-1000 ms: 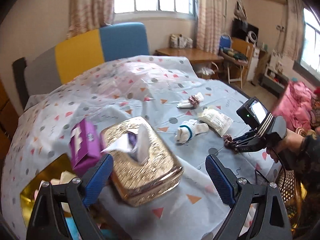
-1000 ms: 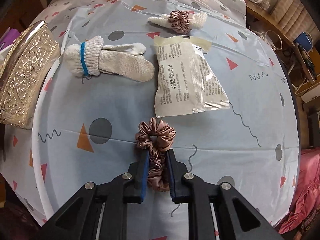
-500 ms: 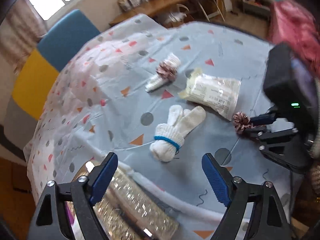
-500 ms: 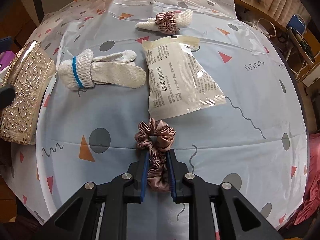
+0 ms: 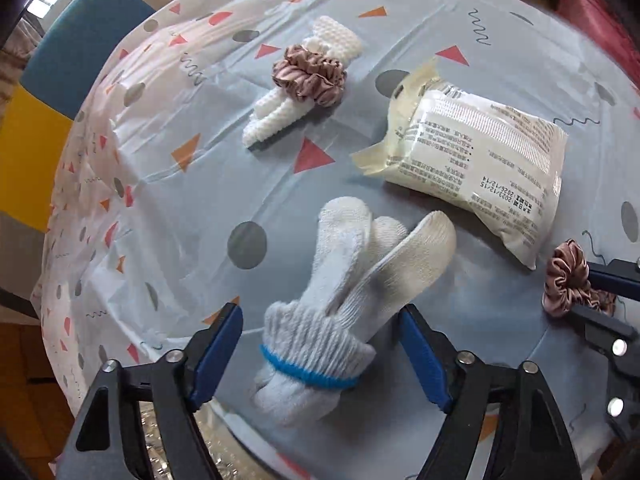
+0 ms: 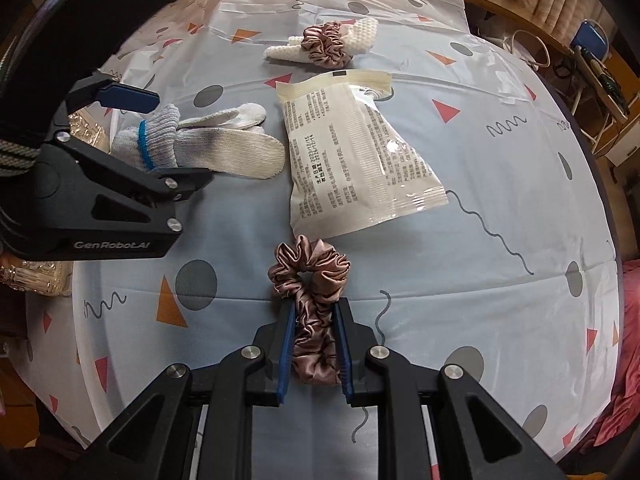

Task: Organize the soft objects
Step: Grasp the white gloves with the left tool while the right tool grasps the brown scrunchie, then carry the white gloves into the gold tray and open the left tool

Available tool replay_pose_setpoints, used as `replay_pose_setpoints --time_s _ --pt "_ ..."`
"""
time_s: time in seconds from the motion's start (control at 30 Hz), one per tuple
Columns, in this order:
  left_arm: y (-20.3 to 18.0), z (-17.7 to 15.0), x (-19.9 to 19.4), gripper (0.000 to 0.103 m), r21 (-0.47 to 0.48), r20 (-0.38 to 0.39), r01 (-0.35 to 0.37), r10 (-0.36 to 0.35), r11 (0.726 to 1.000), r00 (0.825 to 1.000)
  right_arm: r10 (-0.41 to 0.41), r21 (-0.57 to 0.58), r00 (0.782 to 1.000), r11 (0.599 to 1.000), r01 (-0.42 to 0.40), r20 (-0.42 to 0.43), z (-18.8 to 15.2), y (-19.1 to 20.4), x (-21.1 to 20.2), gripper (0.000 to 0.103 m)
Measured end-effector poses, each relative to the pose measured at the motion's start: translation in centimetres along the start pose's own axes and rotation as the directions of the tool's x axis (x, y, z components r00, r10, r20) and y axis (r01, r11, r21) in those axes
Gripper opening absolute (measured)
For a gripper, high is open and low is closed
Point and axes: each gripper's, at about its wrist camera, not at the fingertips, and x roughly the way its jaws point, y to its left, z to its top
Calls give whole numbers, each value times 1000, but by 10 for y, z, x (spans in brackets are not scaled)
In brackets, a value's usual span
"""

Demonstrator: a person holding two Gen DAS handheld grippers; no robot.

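Note:
A pair of white work gloves [image 5: 352, 292] bundled by a blue-edged cuff lies on the patterned tablecloth [image 5: 168, 208]. My left gripper [image 5: 320, 356] is open with its fingers either side of the cuff; it also shows in the right wrist view [image 6: 160, 140], as do the gloves [image 6: 224, 144]. My right gripper [image 6: 314, 344] is shut on a pink satin scrunchie [image 6: 312, 300], resting on the cloth; the scrunchie also shows in the left wrist view [image 5: 568, 280]. A second white knit bundle [image 5: 296, 92] wrapped in another pink scrunchie [image 5: 310, 78] lies further back.
A cream plastic packet [image 5: 476, 152] with printed text lies between the gloves and the far bundle. A gold embossed tissue box [image 6: 44, 280] sits at the table's left edge. A blue and yellow chair [image 5: 60, 64] stands behind the table.
My left gripper has swung away from the gold tissue box and moved down onto the gloves, its open fingers now straddling the cuff. My right gripper has stayed shut on the scrunchie.

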Motion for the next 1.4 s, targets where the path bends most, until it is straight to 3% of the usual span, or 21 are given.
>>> replay_pose_setpoints --time_s 0.03,0.1,0.17,0.23,0.43,0.57,0.73,0.93,1.13,1.33,1.4 --pt "0 1 -1 60 -8 2 24 -24 1000 1000 -4 -2 1000 1000 4 0 -1 1 1 18" --pt "-3 2 -4 46 -17 11 57 -57 998 998 -12 -9 1000 1000 12 2 -1 3 2 18" --pt "-9 -1 -6 42 5 19 30 -30 1000 999 -20 -16 1000 1000 20 4 -2 6 3 18" --pt "-6 -5 -10 37 -39 43 53 -51 998 998 -24 -21 1000 999 24 3 -2 8 3 19" --pt "29 -15 -23 36 -218 91 212 -196 953 976 -25 -22 1000 999 25 2 -3 12 6 19" --pt "67 -14 -37 36 -334 140 256 -221 907 965 -31 -29 999 999 32 5 -4 13 7 19" --pt "127 -20 -68 36 -456 207 229 -147 860 967 -34 -31 999 999 34 7 -4 15 7 19" --pt "203 -51 -101 36 -605 241 167 -21 778 970 -36 -34 999 999 36 8 -4 16 5 19" --pt "260 -110 -124 36 -709 247 126 77 694 966 -40 -39 999 998 40 8 -3 16 5 19" --pt "296 -195 -138 36 -794 229 89 160 601 960 -49 -47 999 998 49 10 -4 18 6 19" --pt "307 -226 -139 36 -829 225 94 175 552 959 -52 -49 999 997 52 10 -4 19 6 19"
